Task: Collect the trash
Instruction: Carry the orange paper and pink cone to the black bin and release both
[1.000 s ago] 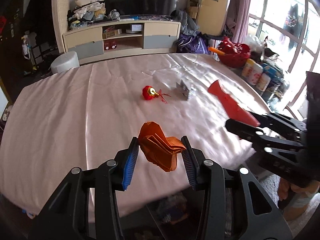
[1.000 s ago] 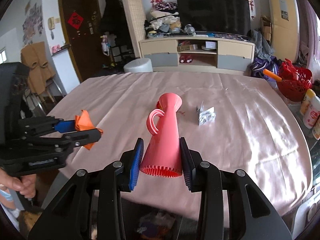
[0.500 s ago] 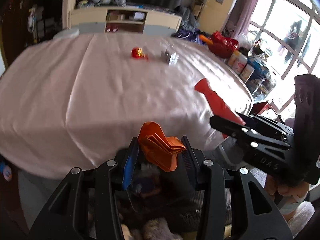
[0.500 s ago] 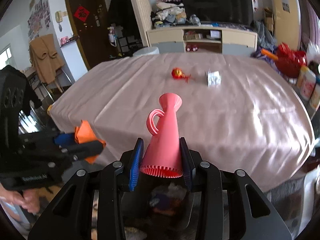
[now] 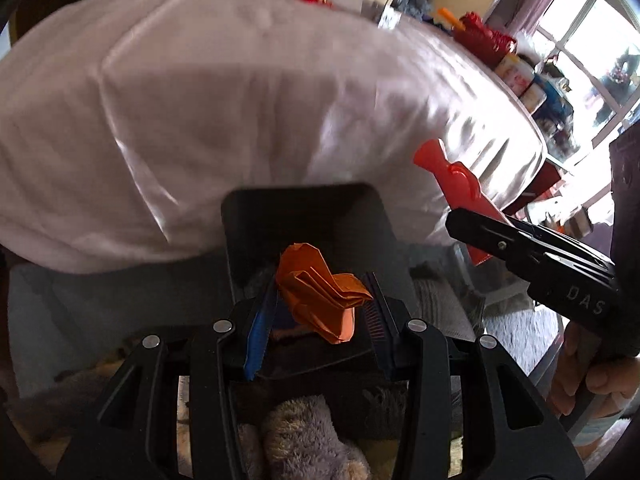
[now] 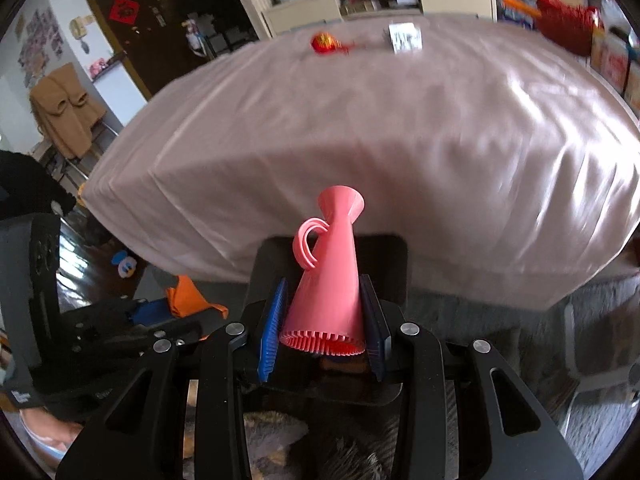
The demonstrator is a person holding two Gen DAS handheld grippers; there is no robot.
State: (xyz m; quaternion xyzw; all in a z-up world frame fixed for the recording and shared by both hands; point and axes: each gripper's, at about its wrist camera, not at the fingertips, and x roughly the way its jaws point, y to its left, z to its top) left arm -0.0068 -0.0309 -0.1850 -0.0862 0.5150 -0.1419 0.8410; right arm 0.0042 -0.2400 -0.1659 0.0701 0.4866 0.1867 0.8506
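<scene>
The folded orange paper (image 5: 320, 292) is clamped between the jaws of the left gripper (image 5: 318, 320). The pink cone-shaped horn (image 6: 330, 280) is gripped by its wide end in the right gripper (image 6: 322, 324). A black bin (image 5: 240, 240) is seen just beyond and below both sets of jaws. Farther ahead, on the pink tablecloth (image 6: 360, 128), a red ornament (image 6: 324, 43) and a silver wrapper (image 6: 405, 38) lie well apart from the jaws.

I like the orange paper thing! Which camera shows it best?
The left wrist view: the folded orange paper sits close up in the left claw, creases clear. The right wrist view shows only a small part of it at the left, behind that claw.
</scene>
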